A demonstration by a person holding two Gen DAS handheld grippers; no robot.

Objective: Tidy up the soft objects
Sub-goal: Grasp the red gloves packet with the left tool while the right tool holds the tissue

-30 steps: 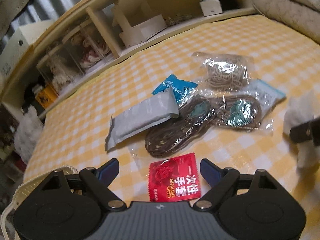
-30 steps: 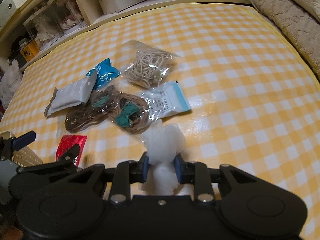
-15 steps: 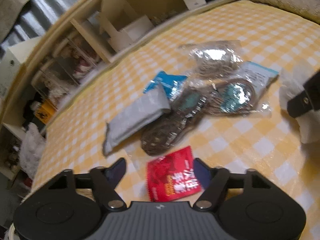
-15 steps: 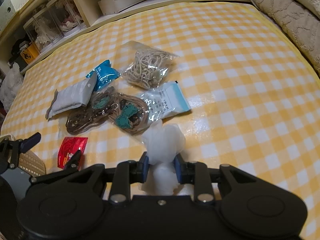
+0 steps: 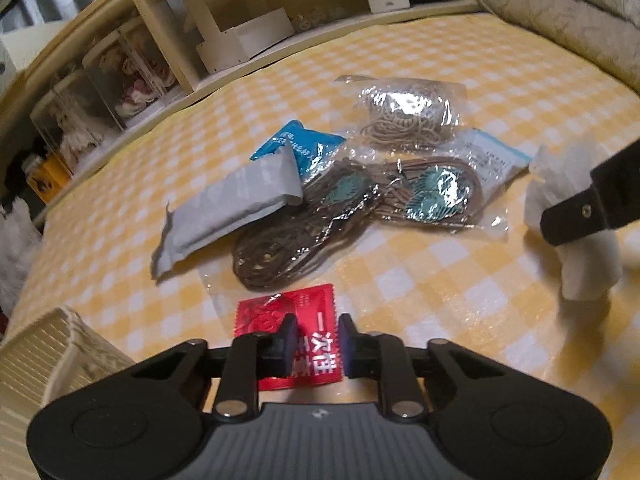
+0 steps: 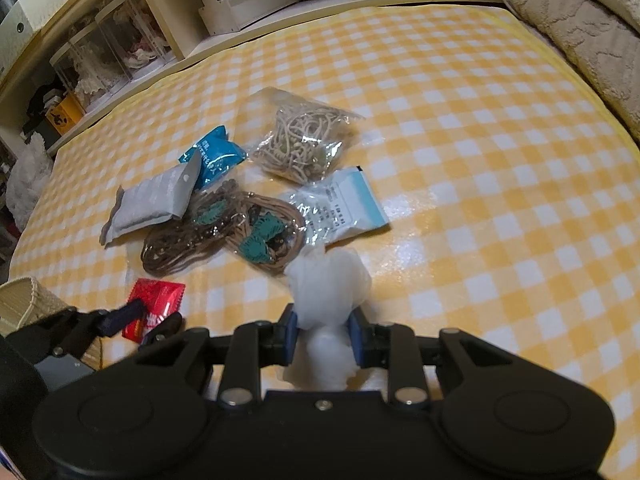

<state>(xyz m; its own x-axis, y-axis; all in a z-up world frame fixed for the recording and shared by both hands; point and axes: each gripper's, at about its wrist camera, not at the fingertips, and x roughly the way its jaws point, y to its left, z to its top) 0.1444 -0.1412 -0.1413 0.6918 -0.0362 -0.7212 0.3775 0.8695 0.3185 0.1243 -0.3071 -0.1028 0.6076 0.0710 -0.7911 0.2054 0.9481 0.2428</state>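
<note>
My left gripper (image 5: pixel 314 342) is shut on a red packet of disposable gloves (image 5: pixel 292 320) lying on the yellow checked tablecloth (image 5: pixel 460 288); the packet also shows in the right wrist view (image 6: pixel 158 300). My right gripper (image 6: pixel 323 332) is shut on a white soft wad (image 6: pixel 330 284), also seen at the right of the left wrist view (image 5: pixel 576 248). Ahead lie a grey pouch (image 5: pixel 232 208), a blue packet (image 5: pixel 304 148), bags of brown cord (image 5: pixel 304 232) with teal leaves (image 5: pixel 432 196), a bag of beige string (image 5: pixel 408 116) and a white-blue sachet (image 6: pixel 344 208).
A cream woven basket (image 5: pixel 44 344) stands at the near left, also in the right wrist view (image 6: pixel 24 300). Shelves with clear boxes (image 5: pixel 120 76) and a white box (image 5: pixel 240 40) line the far edge. A beige fuzzy blanket (image 6: pixel 580 36) borders the right.
My left gripper's jaws have closed from wide open onto the red packet. The right gripper still holds the white wad and has barely moved.
</note>
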